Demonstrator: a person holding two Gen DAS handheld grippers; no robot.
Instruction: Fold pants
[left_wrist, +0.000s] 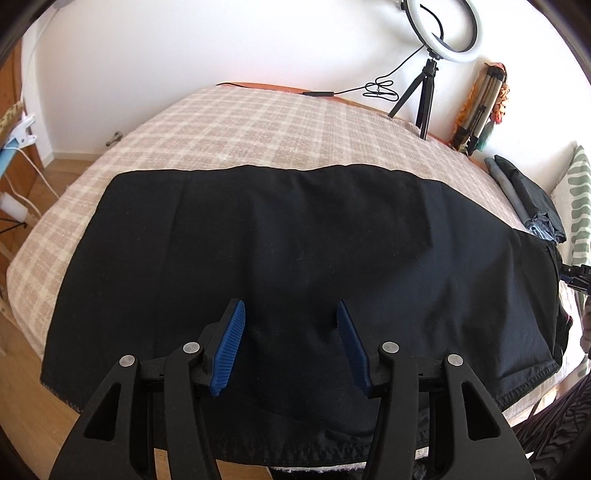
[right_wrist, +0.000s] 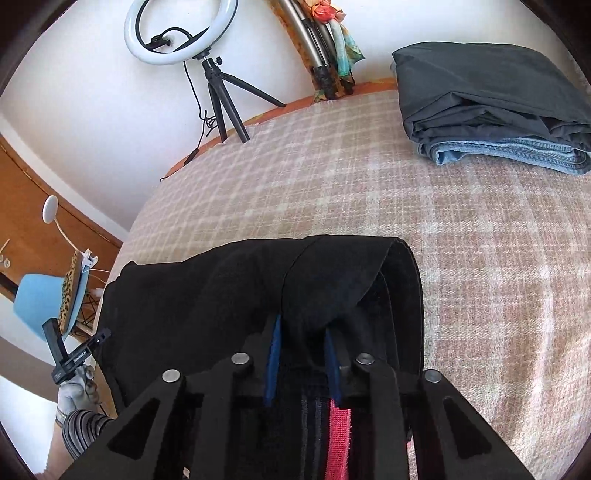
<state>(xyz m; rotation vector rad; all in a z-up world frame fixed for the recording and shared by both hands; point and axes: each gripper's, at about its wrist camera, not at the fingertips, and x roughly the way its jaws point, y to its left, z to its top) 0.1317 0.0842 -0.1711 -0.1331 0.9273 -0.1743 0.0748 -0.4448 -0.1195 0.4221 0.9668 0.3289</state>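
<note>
Black pants (left_wrist: 295, 251) lie spread flat across a plaid-covered bed (left_wrist: 258, 129). My left gripper (left_wrist: 291, 325) hovers open just above the near part of the pants, blue pads wide apart and empty. In the right wrist view my right gripper (right_wrist: 303, 332) is shut on the waistband end of the pants (right_wrist: 221, 295) and holds it raised, with the fabric draped over the fingers. A red strip (right_wrist: 338, 439) shows between the jaws below the fabric. The left gripper's body (right_wrist: 74, 360) shows at the far left of that view.
A folded stack of dark pants over blue jeans (right_wrist: 491, 107) sits at the bed's far right, also in the left wrist view (left_wrist: 528, 199). A ring light on a tripod (left_wrist: 439, 44) stands at the bed's far edge. A striped cushion (left_wrist: 576, 206) lies to the right.
</note>
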